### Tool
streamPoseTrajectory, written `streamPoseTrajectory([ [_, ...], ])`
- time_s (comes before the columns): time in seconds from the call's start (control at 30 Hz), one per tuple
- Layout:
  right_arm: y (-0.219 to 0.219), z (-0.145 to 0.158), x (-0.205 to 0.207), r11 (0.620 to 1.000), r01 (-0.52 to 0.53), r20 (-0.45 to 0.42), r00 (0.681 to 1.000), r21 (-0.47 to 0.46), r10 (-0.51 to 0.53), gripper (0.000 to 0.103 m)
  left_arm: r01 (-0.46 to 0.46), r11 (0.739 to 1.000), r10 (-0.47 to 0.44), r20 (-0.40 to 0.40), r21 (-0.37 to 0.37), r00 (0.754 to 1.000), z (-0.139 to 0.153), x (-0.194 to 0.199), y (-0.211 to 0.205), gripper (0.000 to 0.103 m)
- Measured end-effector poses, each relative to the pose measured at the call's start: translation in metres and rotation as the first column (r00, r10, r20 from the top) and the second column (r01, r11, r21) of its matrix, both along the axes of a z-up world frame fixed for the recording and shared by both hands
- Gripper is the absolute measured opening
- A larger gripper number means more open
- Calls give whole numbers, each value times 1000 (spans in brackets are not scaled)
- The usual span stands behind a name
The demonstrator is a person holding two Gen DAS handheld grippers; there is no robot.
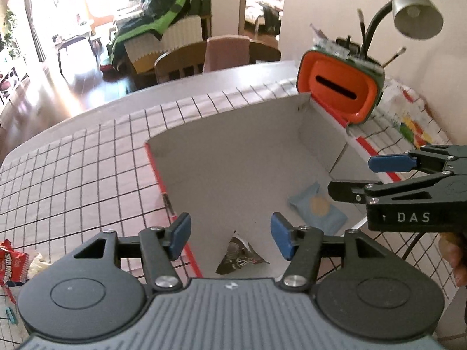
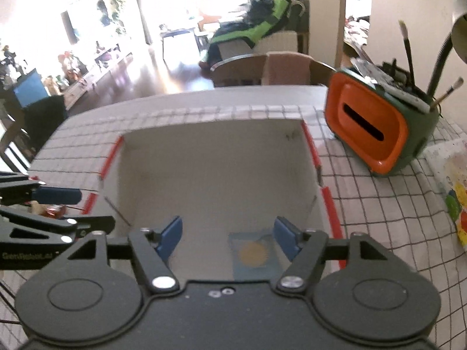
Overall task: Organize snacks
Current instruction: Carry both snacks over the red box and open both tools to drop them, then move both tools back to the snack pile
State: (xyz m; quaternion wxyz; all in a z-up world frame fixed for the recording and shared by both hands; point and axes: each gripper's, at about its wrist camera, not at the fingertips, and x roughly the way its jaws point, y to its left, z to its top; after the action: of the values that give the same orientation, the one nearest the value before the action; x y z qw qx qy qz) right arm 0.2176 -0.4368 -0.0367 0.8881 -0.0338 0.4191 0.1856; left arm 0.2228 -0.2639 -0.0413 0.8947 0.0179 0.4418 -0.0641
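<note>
Left wrist view first, reading left to right: at the far left edge of the checked tablecloth [image 1: 87, 157] we see a red snack packet [image 1: 13, 265] lying outside the box, judging by which the sorting is not finished. Next comes our left gripper [image 1: 230, 237], its blue pads standing apart with nothing between them, hanging over the near edge of the open grey box [image 1: 221, 157]. On the box floor, just beyond the pads, lies a dark triangular snack packet [image 1: 240, 258], and further right a pale blue packet [image 1: 318, 208] with a yellow disc on it. Our right gripper [image 1: 353, 179] reaches in from the right, jaws likewise parted and empty. Behind the box at the right stand an orange-fronted holder [image 1: 340, 93] with brushes and a desk lamp [image 1: 416, 8]. From the right wrist view the blue packet sits below and between the open pads, well inside the box. To do this step well, we judge we should lift both tools clear of the box walls before swinging away, keep the jaws wide, and send the left one to the red packet, gripping it by a flat edge.
</note>
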Motion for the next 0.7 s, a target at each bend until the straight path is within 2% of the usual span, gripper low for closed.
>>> streamPoseTrajectory([
  [0.33,35,26,-31,998,-50,65,997,46,47,88,-70,997,71,87,-21,994,24,-45,56,72],
  [0.4,44,29,-39,996,-64,81,995,56,59,98,-73,997,75,102,-23,992,27,-55,69,75],
  [0.5,61,31,-49,995,-86,108,991,59,80,100,-84,996,86,121,-24,989,30,-69,89,79],
  [0.7,96,26,-61,992,-109,101,990,55,103,103,-109,993,115,143,-53,983,31,-94,136,80],
])
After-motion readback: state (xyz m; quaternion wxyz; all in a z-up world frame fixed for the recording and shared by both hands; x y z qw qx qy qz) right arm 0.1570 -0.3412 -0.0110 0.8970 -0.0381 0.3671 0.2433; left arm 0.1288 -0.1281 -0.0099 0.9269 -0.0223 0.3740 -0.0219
